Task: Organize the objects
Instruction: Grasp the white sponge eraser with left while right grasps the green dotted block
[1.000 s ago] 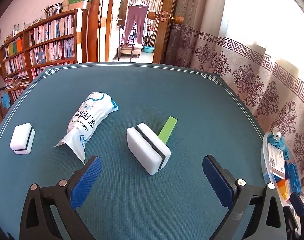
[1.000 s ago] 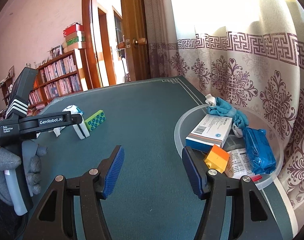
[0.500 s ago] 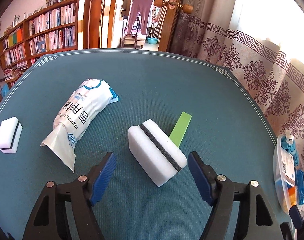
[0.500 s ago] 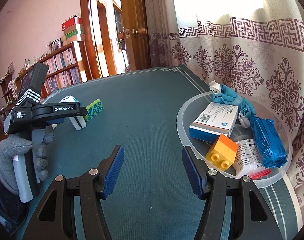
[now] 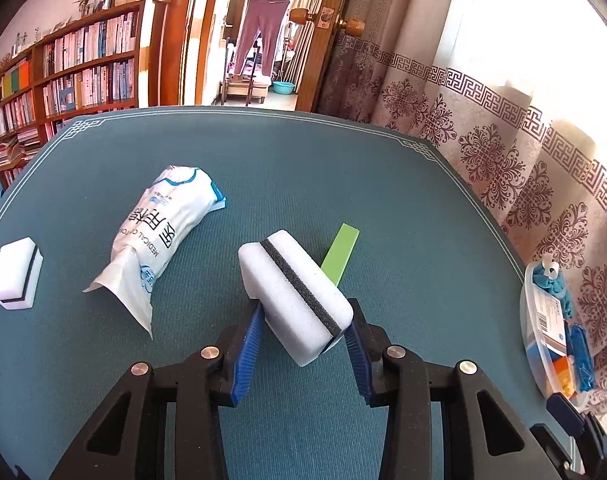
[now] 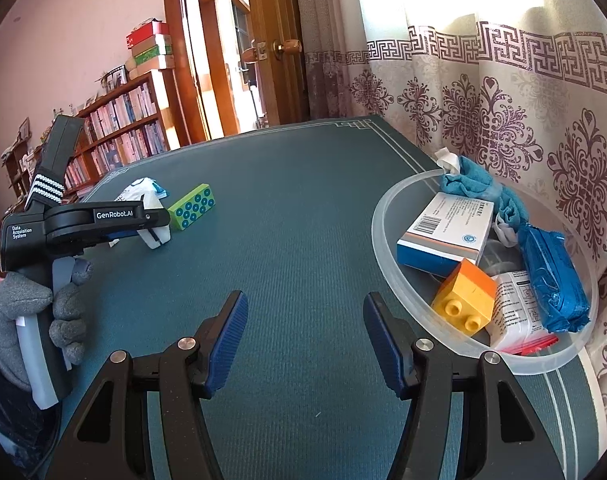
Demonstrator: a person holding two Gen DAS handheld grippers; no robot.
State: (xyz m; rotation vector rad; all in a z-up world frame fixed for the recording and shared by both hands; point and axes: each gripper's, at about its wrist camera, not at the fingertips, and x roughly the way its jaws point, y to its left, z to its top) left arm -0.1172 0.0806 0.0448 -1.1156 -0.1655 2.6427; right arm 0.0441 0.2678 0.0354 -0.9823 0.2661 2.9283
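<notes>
The white sponge with a dark middle band [image 5: 299, 294] lies on the teal surface [image 5: 343, 184], its near end between the blue pads of the left gripper [image 5: 301, 336]; the jaws are closing and both pads touch the sponge's sides. A green building block [image 5: 340, 254] lies just behind the sponge, touching or nearly touching its far side. To the left a white medical packet with blue print [image 5: 159, 236] lies on its side, and further left, near the surface's edge, sits a second white sponge [image 5: 15, 274]. A gloved hand [image 6: 31, 316] holds the left gripper's handle. The right gripper [image 6: 305, 340] hovers over bare surface with its jaws released and nothing between them. Just right of it stands a clear plastic tub [image 6: 387, 232] holding a white-and-blue box [image 6: 447, 232], an orange-and-yellow block [image 6: 465, 296], a blue cloth [image 6: 475, 184], a blue wrapped packet [image 6: 551, 276] and a white printed packet [image 6: 515, 308]. A patterned curtain [image 6: 503, 92] hangs behind the tub.
</notes>
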